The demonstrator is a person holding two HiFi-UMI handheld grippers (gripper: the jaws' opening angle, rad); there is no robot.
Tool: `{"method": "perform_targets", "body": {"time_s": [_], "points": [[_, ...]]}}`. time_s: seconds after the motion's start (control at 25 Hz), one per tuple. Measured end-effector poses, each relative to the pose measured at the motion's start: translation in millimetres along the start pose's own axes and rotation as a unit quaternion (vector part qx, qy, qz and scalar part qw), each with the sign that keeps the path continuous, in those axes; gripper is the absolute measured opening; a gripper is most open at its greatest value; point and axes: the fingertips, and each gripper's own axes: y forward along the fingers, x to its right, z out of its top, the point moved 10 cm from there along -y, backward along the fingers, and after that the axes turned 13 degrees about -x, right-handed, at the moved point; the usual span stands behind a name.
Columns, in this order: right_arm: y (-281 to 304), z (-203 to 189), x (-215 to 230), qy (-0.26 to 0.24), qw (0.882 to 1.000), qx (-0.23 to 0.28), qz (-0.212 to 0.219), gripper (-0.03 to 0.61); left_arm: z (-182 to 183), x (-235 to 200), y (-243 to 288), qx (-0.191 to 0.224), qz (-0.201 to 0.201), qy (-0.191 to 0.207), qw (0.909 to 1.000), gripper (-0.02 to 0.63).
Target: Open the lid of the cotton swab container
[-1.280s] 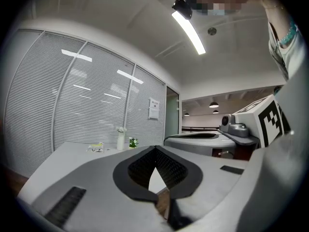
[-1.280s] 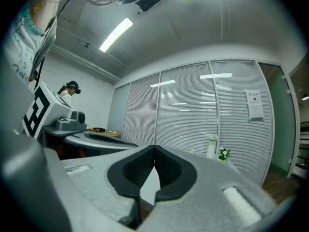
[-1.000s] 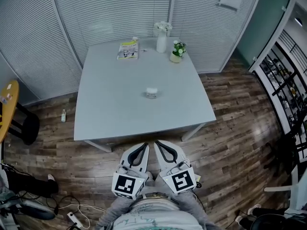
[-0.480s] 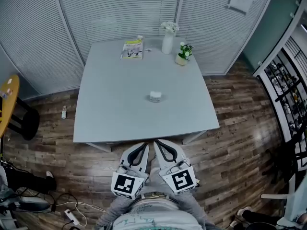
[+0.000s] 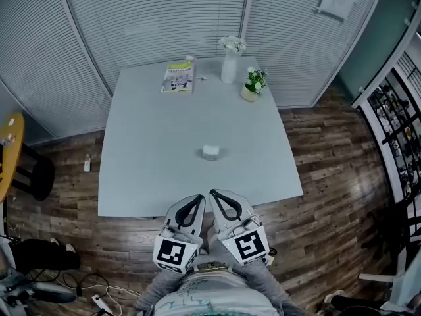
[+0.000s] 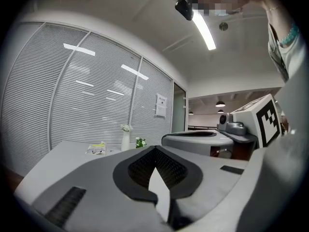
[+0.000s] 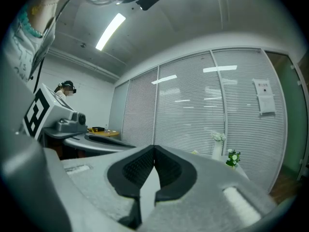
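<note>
Grey table (image 5: 151, 143) with a small container (image 5: 210, 153) at mid-surface, judged light and slippery, best pinched at its top rim; left gripper (image 5: 198, 199) and right gripper (image 5: 214, 195) are held pressed together, empty.

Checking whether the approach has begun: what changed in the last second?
The person stepped closer to the table; its near edge now reaches the tips of the left gripper and right gripper. Both stayed shut and empty, side by side. The cotton swab container sits untouched.
</note>
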Motion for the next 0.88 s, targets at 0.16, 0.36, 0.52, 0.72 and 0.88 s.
{"method": "perform_targets", "body": {"time_s": [0.16,0.36,0.52,0.72,0.88], "points": [[14.8,0.9,22.3,0.003,1.000,-0.005,0.006,0.002,7.7,-7.8,22.2,-0.004,0.004,0.000,1.0000,-0.002],[38.3,3.7,54.4,0.005,1.000,-0.009,0.019,0.002,27.5,-17.5,54.1,-0.004,0.014,0.002,0.9999,-0.002],[51.1,6.1,77.4,-0.001,1.000,-0.006,0.027,0.002,35.2,-23.8,78.5,0.002,0.016,-0.001,0.9999,-0.002],[59.4,7.6,103.5,-0.004,0.999,0.000,0.032,0.002,39.3,-28.4,103.4,0.006,0.022,0.002,0.9997,-0.002],[68.4,8.8,117.8,-0.013,0.999,0.000,0.037,0.002,45.8,-34.6,115.9,0.015,0.030,-0.003,0.9994,-0.002]]}}
